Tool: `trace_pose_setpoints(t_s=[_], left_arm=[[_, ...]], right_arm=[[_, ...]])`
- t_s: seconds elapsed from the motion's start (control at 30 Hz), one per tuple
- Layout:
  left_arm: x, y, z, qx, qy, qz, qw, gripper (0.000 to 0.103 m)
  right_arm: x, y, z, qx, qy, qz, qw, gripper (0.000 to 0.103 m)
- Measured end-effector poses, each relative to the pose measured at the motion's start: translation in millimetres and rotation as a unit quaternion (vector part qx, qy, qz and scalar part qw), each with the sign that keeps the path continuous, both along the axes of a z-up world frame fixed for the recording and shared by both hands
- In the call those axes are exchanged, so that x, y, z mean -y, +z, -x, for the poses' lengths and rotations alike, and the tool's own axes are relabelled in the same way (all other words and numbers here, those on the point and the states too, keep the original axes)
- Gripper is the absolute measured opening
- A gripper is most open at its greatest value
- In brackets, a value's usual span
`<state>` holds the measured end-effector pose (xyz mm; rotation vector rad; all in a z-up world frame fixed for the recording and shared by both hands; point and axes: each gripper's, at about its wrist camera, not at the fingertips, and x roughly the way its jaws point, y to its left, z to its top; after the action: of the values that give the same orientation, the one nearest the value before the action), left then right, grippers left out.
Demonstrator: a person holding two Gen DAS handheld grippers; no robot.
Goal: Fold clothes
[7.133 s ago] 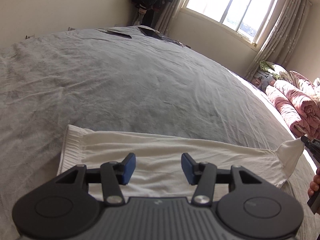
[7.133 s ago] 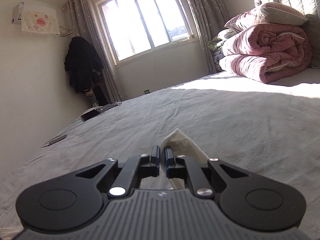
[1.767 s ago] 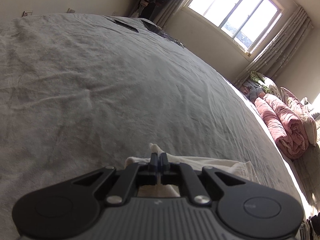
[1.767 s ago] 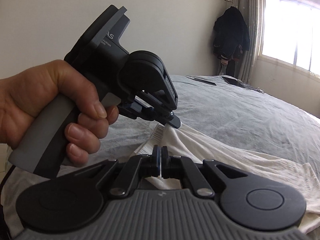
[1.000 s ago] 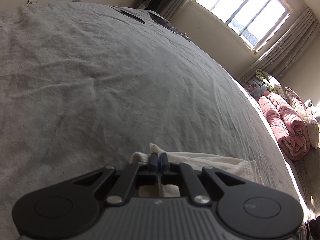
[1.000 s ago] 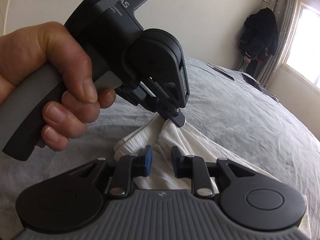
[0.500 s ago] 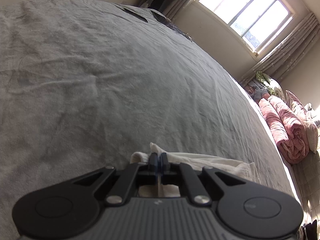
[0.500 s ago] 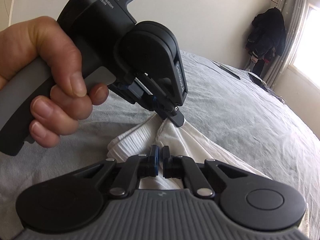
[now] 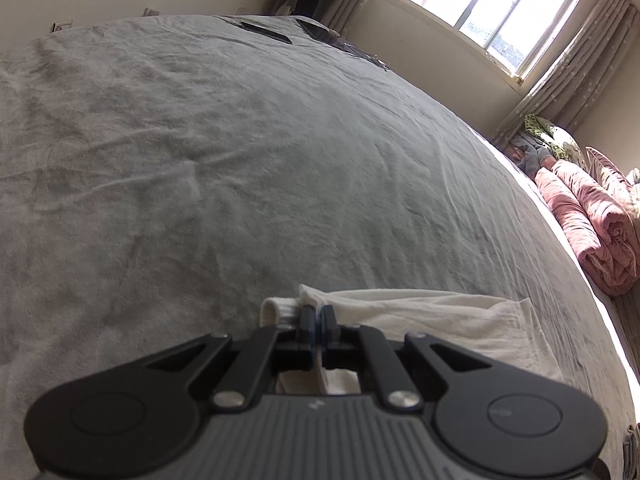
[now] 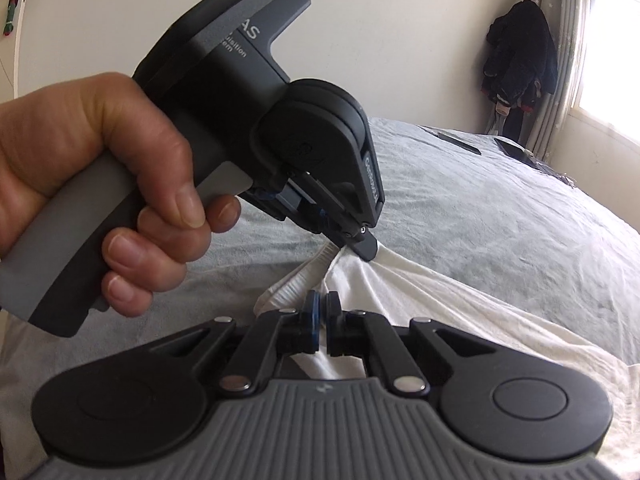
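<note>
A white garment [image 9: 440, 320] with a ribbed hem [image 10: 296, 280] lies on the grey bedspread [image 9: 280, 160], stretched away to the right. My left gripper [image 9: 318, 320] is shut on a bunched corner of it near the ribbed hem. In the right wrist view a hand [image 10: 100, 168] holds that left gripper [image 10: 362, 246], whose tip pinches the cloth just above the bed. My right gripper [image 10: 320, 312] sits close beneath and in front of it, shut on the same white garment [image 10: 460, 300], with cloth showing between its fingers.
A rolled pink quilt [image 9: 592, 232] lies at the bed's right end below the window [image 9: 480, 12]. Dark flat items [image 9: 266, 32] rest at the far edge. Dark clothes [image 10: 518, 60] hang by the curtain. Grey bedspread spreads wide beyond the garment.
My right gripper, open a second ago, has shut on the white cloth beside the left gripper's tip. The left gripper stays shut on the corner and has tilted a little.
</note>
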<state>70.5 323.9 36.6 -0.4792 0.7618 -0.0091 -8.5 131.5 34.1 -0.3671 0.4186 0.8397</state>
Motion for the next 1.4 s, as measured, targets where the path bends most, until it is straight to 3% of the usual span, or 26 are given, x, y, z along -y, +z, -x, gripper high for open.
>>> trace_pose_setpoints(t_s=[0.2, 0.4, 0.53, 0.67, 0.8, 0.9, 1.1, 1.23, 1.4], left_arm=[[10, 9, 5, 0.001, -0.006, -0.040, 0.9992, 0.002], [24, -1, -1, -0.008, -0.024, -0.102, 0.9945, 0.003], [18, -2, -3, -0.022, -0.017, -0.065, 0.9975, 0.004], [9, 4, 1, -0.026, 0.003, -0.036, 0.9990, 0.005], [7, 15, 6, -0.018, 0.027, -0.069, 0.9971, 0.008], [8, 26, 12, 0.002, 0.040, -0.081, 0.9959, 0.010], [44, 29, 14, 0.041, -0.031, -0.053, 0.9973, 0.015], [79, 8, 6, 0.013, -0.077, -0.075, 0.9941, 0.015], [72, -14, -1, -0.008, -0.072, -0.067, 0.9952, 0.015]], right_arm=[[5, 8, 1, -0.015, -0.006, -0.030, 0.999, 0.003], [0, -3, -4, -0.043, -0.014, -0.020, 0.999, 0.004], [1, -1, -7, -0.058, -0.016, -0.018, 0.998, 0.008], [19, 10, -8, -0.081, -0.016, -0.050, 0.995, 0.015], [51, 20, -11, -0.098, -0.046, -0.088, 0.990, 0.032], [76, 23, -13, -0.092, -0.074, -0.096, 0.988, 0.032], [122, 19, -44, -0.098, -0.154, -0.110, 0.977, 0.032], [150, 11, -55, -0.113, -0.182, -0.096, 0.972, 0.033], [185, 0, -68, -0.130, -0.215, -0.076, 0.965, 0.037]])
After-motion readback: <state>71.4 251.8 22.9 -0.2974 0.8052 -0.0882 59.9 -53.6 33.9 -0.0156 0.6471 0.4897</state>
